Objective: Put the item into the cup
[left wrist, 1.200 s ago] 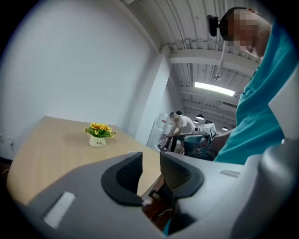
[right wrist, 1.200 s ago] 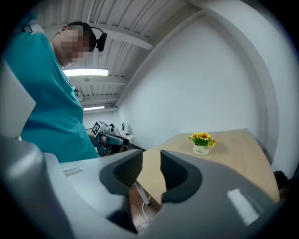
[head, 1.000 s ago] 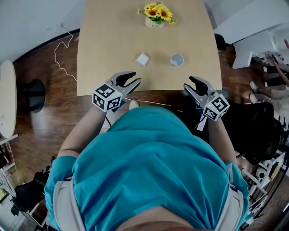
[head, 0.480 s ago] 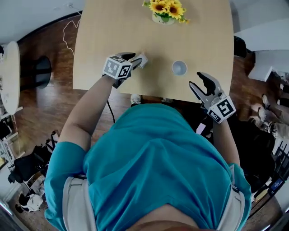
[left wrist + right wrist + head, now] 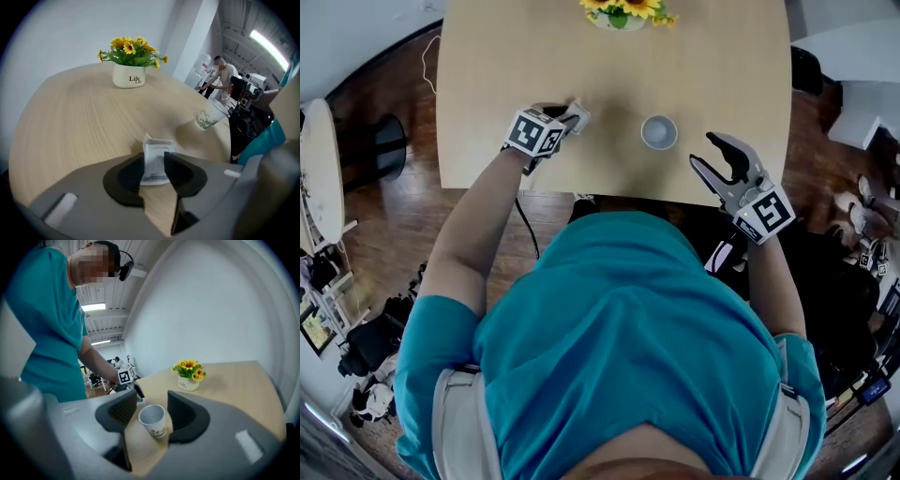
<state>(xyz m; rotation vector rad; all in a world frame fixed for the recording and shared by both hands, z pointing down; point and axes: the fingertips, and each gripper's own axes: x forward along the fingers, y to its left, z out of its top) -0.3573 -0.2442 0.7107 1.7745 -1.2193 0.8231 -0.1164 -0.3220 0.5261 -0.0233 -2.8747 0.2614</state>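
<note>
- White paper packet [image 5: 157, 149] stood on edge on the counter [image 5: 712, 75], to the left of the cup [image 5: 659, 132] and well apart from it.
- Left tongs [image 5: 570, 116] were closed in on the packet. In the left gripper view both pads lay against its sides, and it still touched the counter.
- Right tongs [image 5: 705, 150] were wide open and empty, over the near edge of the counter. The right gripper view framed the cup [image 5: 152, 419] between the jaws, but the cup stood apart from them.
- The cup was upright and empty as far as could be seen, with its mouth open to the top. A flower pot [image 5: 619, 13] stood at the far edge.
- Handling, as judged: the packet looked light, thin and soft, likely to crumple or bend under a hard squeeze. Its surface looked smooth, so it could slip out of a loose pinch.
- Best hold seemed to be across the flat faces near the middle, as the left tongs had it.
- The cup looked like light paper and easily tipped, so the packet would want a drop from above without knocking the rim.
- Against one second earlier: both tongs had been open at the near edge, and the packet lay free.
- Against half a second earlier: the left tongs were already at the packet and had hardly shifted. The right tongs had stayed open, and the cup had not moved relative to the flower pot.
</note>
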